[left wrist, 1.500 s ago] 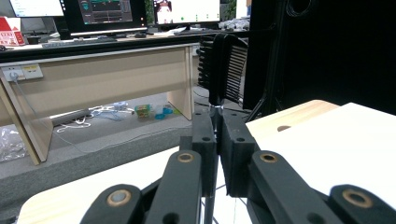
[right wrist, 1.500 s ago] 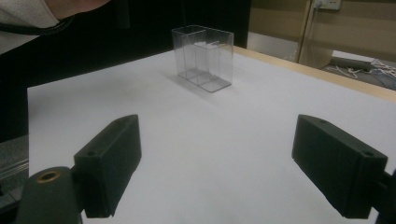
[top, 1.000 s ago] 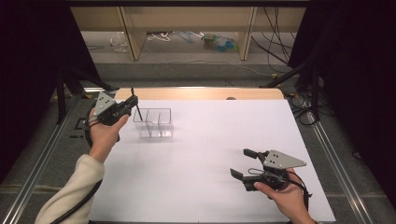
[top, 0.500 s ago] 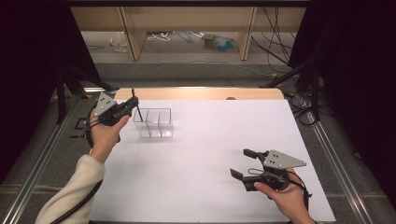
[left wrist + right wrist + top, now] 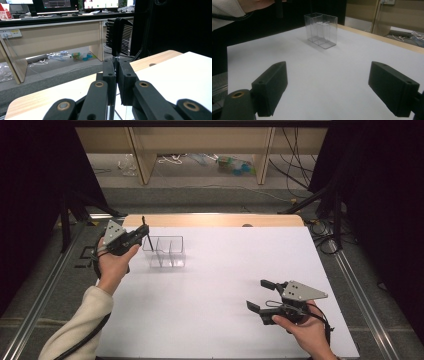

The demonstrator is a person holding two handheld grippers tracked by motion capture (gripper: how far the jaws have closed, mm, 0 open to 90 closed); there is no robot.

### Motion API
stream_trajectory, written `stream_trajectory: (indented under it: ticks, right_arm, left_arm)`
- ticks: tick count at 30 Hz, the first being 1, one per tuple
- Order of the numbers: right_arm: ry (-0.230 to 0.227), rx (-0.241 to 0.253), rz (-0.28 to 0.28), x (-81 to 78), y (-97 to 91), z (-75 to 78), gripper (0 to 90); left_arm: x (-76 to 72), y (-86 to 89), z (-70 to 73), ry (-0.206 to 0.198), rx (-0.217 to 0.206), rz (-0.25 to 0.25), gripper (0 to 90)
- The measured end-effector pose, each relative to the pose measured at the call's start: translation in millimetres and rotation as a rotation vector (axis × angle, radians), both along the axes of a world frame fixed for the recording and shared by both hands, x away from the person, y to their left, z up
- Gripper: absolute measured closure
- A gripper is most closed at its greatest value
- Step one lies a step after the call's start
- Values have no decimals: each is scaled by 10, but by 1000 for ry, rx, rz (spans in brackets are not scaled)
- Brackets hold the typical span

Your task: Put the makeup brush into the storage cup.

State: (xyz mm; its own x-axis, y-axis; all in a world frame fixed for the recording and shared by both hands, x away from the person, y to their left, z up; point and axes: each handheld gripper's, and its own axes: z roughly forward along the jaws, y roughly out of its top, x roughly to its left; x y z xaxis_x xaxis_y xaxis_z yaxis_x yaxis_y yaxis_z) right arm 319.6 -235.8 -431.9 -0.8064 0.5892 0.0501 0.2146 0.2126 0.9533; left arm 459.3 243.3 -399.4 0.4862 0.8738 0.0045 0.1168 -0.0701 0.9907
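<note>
Comb tilted upright; left tongs hide its handle.

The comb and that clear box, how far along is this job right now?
Picked up: the left gripper is shut on the black comb, held upright beside the clear compartment box. In hand: bringing it to the box. Left: getting the comb in; the compartments look bare. The right gripper rests open on the white table, idle.
</note>
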Motion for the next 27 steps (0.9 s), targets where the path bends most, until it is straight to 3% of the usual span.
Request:
stream_trajectory:
  ticks: [14, 19, 21, 27]
  right_arm:
    - [-1, 0, 0, 0, 0, 0, 169]
    - [23, 0, 0, -13, 3, 1, 169]
    - [1, -6, 4, 1, -3, 0, 169]
    - [-1, -2, 1, 2, 0, -2, 169]
  left_arm:
    - [8, -5, -27, 4, -3, 1, 850]
    - [13, -4, -35, 1, 9, -1, 850]
    - [12, -9, -42, 6, 5, 0, 850]
    - [18, -4, -61, 10, 7, 1, 850]
